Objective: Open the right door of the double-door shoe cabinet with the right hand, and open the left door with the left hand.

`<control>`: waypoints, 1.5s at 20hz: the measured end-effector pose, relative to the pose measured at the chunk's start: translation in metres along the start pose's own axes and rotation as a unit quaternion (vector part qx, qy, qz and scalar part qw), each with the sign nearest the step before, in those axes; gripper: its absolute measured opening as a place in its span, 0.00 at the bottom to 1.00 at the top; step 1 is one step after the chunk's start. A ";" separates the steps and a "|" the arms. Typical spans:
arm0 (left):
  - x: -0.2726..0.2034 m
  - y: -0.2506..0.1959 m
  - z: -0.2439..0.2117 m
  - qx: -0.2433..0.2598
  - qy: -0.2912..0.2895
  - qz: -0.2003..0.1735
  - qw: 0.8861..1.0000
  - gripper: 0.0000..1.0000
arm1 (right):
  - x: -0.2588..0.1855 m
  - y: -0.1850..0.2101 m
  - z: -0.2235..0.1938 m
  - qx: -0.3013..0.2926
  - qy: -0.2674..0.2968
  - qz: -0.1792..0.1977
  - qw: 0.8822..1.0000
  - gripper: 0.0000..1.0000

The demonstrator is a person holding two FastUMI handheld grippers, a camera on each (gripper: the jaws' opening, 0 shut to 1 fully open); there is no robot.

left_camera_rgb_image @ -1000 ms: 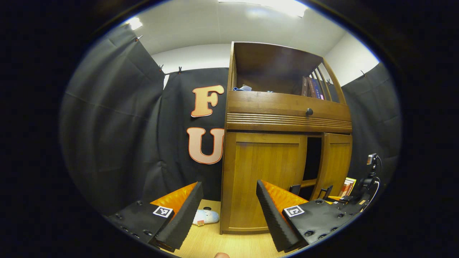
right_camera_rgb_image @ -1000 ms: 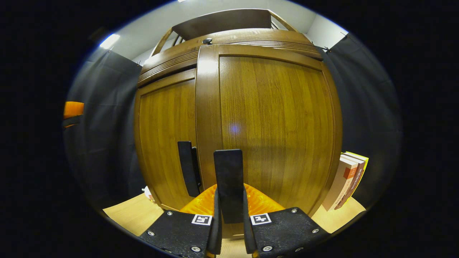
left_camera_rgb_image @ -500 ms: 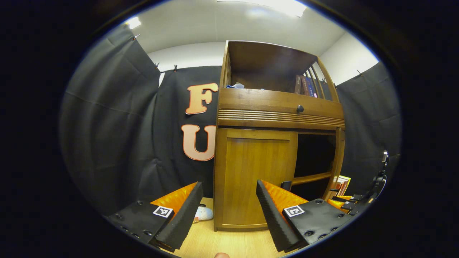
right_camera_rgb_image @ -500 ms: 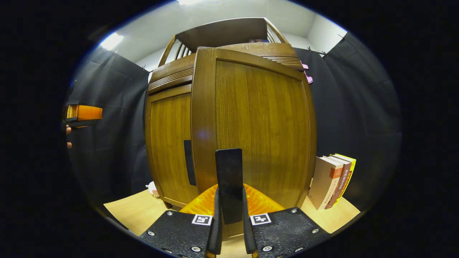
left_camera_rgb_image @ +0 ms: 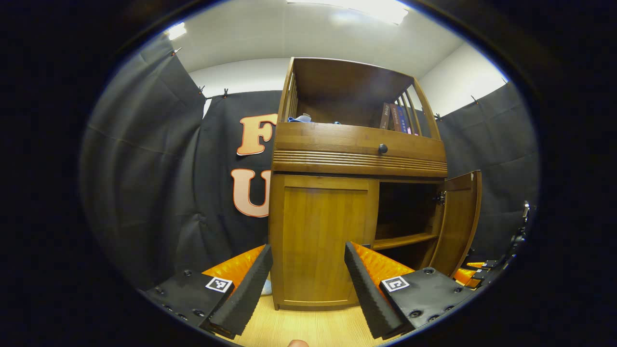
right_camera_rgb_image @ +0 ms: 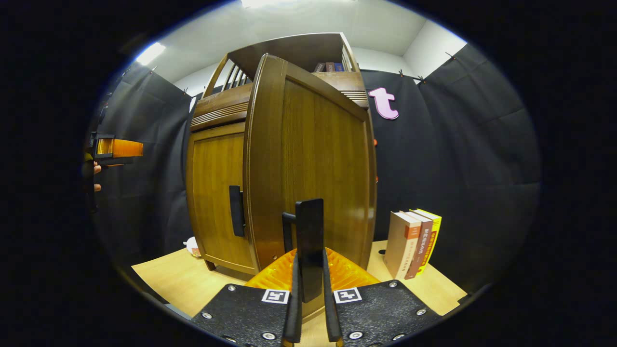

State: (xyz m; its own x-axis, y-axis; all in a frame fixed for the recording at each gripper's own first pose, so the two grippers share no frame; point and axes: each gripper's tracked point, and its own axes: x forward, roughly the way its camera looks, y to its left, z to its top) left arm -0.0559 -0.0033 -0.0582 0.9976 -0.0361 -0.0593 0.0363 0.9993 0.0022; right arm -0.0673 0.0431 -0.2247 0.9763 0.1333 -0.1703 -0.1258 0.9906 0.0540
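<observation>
The left gripper (left_camera_rgb_image: 308, 270) sits at six o'clock, its two ridged black fingers (left_camera_rgb_image: 243, 294) spread wide with nothing between them. Straight ahead at twelve stands the shoe cabinet (left_camera_rgb_image: 359, 159) on the pale wooden floor (left_camera_rgb_image: 313, 327). Its left door (left_camera_rgb_image: 320, 238) is flat shut — framed between the fingers. The right door (left_camera_rgb_image: 458, 221), out toward three o'clock, stands swung wide, baring a dark inside with one shelf (left_camera_rgb_image: 402, 240). Above the doors runs a drawer with a round dark knob (left_camera_rgb_image: 382, 148) — books (left_camera_rgb_image: 395, 117) stand in the open top at one o'clock.
</observation>
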 end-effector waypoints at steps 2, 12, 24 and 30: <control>-0.002 -0.009 0.002 0.000 -0.002 -0.006 1.000 0.94 | -0.006 -0.011 0.001 -0.006 0.002 -0.008 1.000 0.11; -0.004 -0.041 0.009 0.010 -0.005 -0.021 1.000 0.94 | -0.029 -0.080 0.005 -0.007 -0.001 -0.052 0.999 0.05; -0.007 -0.076 0.016 0.025 -0.010 -0.035 0.999 0.94 | -0.030 -0.128 0.002 0.011 -0.001 -0.032 0.999 0.02; -0.007 -0.080 0.015 0.025 -0.008 -0.032 0.999 0.94 | -0.030 -0.146 0.003 0.029 -0.003 -0.008 1.000 0.02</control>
State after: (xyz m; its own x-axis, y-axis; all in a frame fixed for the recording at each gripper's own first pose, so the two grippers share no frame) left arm -0.0646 -0.0829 -0.0432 0.9939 -0.1010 -0.0452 0.1032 0.9934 0.0493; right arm -0.0777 -0.1057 -0.2243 0.9792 0.1165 -0.1661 -0.0995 0.9892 0.1076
